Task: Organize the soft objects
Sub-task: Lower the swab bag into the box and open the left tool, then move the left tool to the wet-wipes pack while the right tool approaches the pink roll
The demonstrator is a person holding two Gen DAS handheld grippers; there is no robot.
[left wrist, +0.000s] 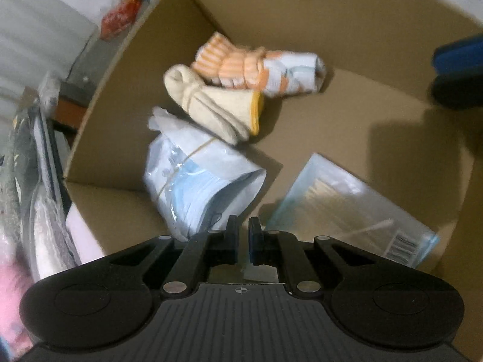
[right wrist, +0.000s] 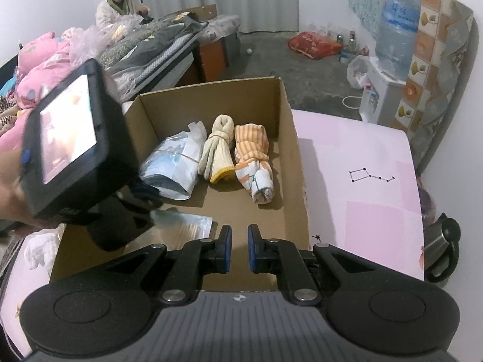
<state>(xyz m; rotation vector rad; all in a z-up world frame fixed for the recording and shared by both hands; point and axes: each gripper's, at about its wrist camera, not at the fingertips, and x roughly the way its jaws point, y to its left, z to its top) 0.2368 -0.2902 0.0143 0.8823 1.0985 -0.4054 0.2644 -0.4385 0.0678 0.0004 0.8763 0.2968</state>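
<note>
I am looking down into an open cardboard box (right wrist: 289, 138) that sits on a pale pink table (right wrist: 362, 181). Three soft bundles lie side by side on the box floor. On the right is an orange-striped cloth roll (right wrist: 253, 163). Touching it in the middle is a cream sock bundle (right wrist: 217, 147) with a yellow edge. Left of that, just beside it, is a pack of blue face masks (right wrist: 172, 166) in clear plastic with a rubber band around it. A flat clear packet (left wrist: 347, 208) lies on the box floor nearer to me, apart from the three bundles.

My left gripper (left wrist: 243, 226) points down into the box close to the near edge of the mask pack. Its jaws stand narrow, almost together, with only a slim gap, and nothing between them. From the other camera it appears as a dark body with a lit screen over the box's left side.

My right gripper (right wrist: 240, 235) hovers above the near edge of the box, jaws apart with a clear gap and holding nothing.

A person sits by a bed (right wrist: 169, 39) in the background.
</note>
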